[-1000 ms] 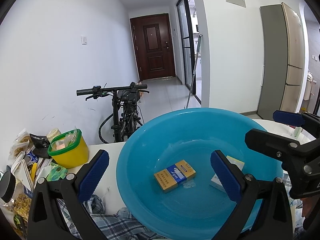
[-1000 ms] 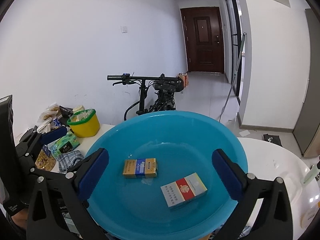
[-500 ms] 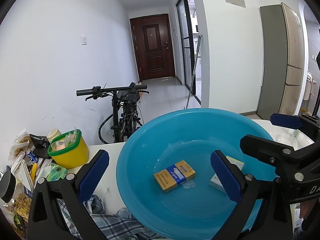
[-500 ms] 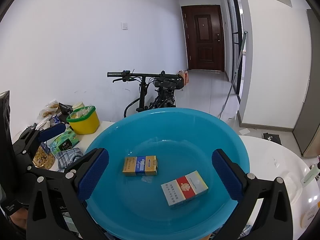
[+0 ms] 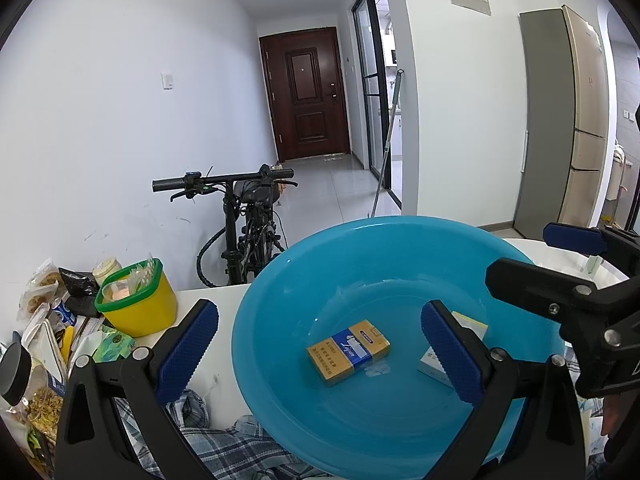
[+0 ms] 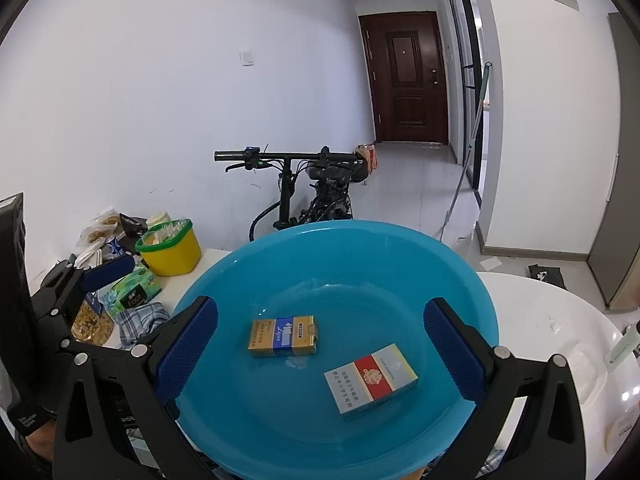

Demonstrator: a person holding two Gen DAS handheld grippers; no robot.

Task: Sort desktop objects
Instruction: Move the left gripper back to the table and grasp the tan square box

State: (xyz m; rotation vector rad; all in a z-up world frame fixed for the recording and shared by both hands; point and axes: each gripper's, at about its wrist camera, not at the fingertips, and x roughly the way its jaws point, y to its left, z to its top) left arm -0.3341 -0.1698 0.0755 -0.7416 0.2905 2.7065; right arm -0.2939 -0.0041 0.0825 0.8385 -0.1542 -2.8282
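A blue plastic basin [image 5: 400,248] [image 6: 360,240] stands on the white table in front of both grippers. A gold and blue cigarette pack [image 5: 348,351] [image 6: 283,336] lies flat in its middle. A white, red and gold pack [image 6: 370,379] lies to its right; in the left wrist view only part of it [image 5: 468,322] shows behind the right finger. My left gripper [image 5: 318,348] is open and empty, held over the basin's near rim. My right gripper [image 6: 320,350] is open and empty, also over the near rim.
A yellow tub with a green rim [image 5: 136,304] [image 6: 170,246] stands left of the basin, with snack bags [image 5: 40,288], a green tissue pack [image 6: 130,292] and a plaid cloth [image 5: 224,440] around it. A bicycle [image 5: 248,224] stands behind the table. A white round table part [image 6: 560,340] lies to the right.
My right gripper has shifted slightly left and nearer the basin, as seen in the left wrist view. The packs and basin have not moved.
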